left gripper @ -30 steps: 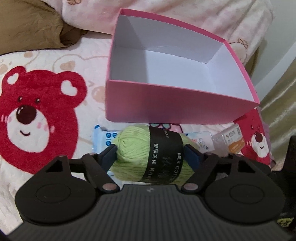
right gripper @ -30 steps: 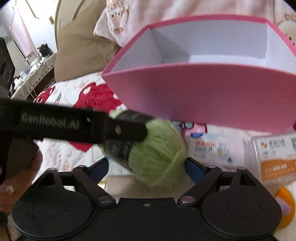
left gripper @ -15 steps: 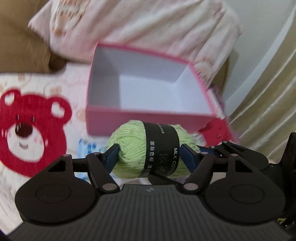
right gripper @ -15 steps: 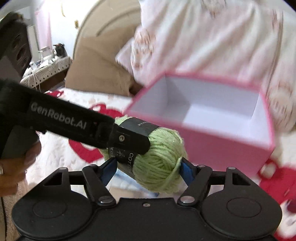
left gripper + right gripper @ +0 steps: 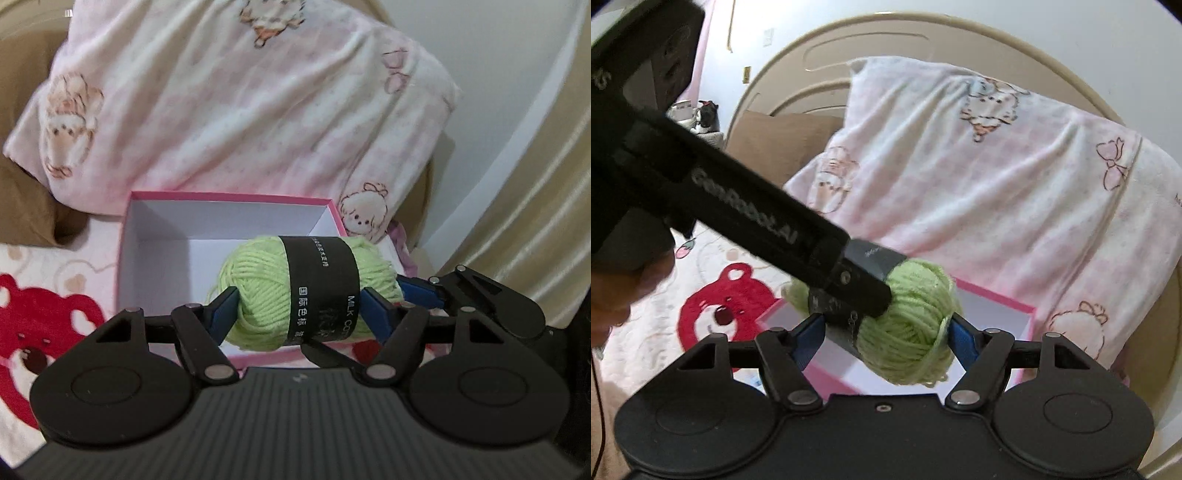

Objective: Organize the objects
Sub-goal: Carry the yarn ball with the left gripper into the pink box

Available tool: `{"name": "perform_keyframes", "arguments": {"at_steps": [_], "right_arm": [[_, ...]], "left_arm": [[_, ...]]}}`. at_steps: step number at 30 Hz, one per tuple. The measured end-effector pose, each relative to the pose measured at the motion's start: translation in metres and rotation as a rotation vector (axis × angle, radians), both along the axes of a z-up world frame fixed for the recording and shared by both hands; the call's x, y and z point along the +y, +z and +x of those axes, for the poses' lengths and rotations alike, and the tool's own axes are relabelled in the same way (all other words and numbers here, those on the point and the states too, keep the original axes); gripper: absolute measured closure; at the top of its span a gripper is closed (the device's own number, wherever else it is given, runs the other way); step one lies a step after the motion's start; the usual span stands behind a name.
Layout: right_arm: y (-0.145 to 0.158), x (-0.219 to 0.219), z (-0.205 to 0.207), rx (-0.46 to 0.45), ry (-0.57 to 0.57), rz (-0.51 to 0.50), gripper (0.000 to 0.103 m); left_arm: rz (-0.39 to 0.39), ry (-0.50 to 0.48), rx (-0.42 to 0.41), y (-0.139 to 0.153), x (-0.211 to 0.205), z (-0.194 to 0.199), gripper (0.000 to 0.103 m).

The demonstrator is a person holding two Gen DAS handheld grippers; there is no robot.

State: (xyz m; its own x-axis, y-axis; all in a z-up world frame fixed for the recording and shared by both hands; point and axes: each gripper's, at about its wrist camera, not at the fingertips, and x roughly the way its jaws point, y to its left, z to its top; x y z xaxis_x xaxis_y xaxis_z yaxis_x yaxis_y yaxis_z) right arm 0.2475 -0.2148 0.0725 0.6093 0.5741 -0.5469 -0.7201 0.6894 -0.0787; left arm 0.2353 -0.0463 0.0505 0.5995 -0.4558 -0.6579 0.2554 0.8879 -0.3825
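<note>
A light green yarn ball (image 5: 266, 291) with a black paper band is held in the air over the open pink box (image 5: 162, 258) with a white inside. My left gripper (image 5: 299, 312) is shut on the yarn ball across its ends. My right gripper (image 5: 886, 336) is also closed against the same yarn ball (image 5: 912, 332) from the other side. The left gripper's black body crosses the right wrist view (image 5: 746, 221) and hides part of the yarn. The box (image 5: 997, 310) lies just under and behind the yarn.
A large pink pillow (image 5: 240, 110) with cartoon prints leans behind the box. A brown cushion (image 5: 22, 214) lies at left. The bedspread has a red bear print (image 5: 40, 325). A beige headboard (image 5: 849, 59) and a curtain (image 5: 535, 221) are at the back and right.
Both grippers have lifted the yarn ball up from the bedspread in front of the box and carried it forward over the box opening. The small packets on the bed have dropped out of view.
</note>
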Motion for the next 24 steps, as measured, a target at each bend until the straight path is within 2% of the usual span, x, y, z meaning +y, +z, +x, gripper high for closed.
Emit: {"name": "perform_keyframes", "arguments": {"at_steps": [4, 9, 12, 13, 16, 20, 22, 24], "right_arm": [[-0.006, 0.000, 0.045, 0.085, -0.001, -0.031, 0.027], [-0.036, 0.009, 0.087, 0.168, -0.019, -0.079, 0.028], [-0.057, 0.020, 0.106, 0.192, -0.020, -0.108, 0.030], [-0.064, 0.022, 0.113, 0.210, -0.014, -0.111, 0.033], [-0.082, 0.022, 0.129, 0.248, -0.030, -0.075, 0.039], [-0.102, 0.028, 0.136, 0.241, -0.047, -0.107, 0.041], [-0.110, 0.032, 0.137, 0.229, -0.057, -0.137, 0.050], [-0.116, 0.038, 0.137, 0.223, -0.048, -0.159, 0.053]], "left_arm": [[-0.046, 0.045, 0.050, -0.020, -0.012, 0.038, 0.033], [-0.056, 0.086, 0.087, -0.051, -0.021, 0.078, 0.033], [-0.049, 0.105, 0.108, -0.068, -0.023, 0.096, 0.033], [-0.036, 0.112, 0.110, -0.074, -0.024, 0.102, 0.033], [0.004, 0.131, 0.129, -0.091, -0.026, 0.117, 0.034], [-0.015, 0.126, 0.168, -0.107, -0.026, 0.132, 0.035], [-0.031, 0.111, 0.170, -0.113, -0.028, 0.136, 0.037], [-0.076, 0.089, 0.189, -0.118, -0.030, 0.139, 0.037]]}}
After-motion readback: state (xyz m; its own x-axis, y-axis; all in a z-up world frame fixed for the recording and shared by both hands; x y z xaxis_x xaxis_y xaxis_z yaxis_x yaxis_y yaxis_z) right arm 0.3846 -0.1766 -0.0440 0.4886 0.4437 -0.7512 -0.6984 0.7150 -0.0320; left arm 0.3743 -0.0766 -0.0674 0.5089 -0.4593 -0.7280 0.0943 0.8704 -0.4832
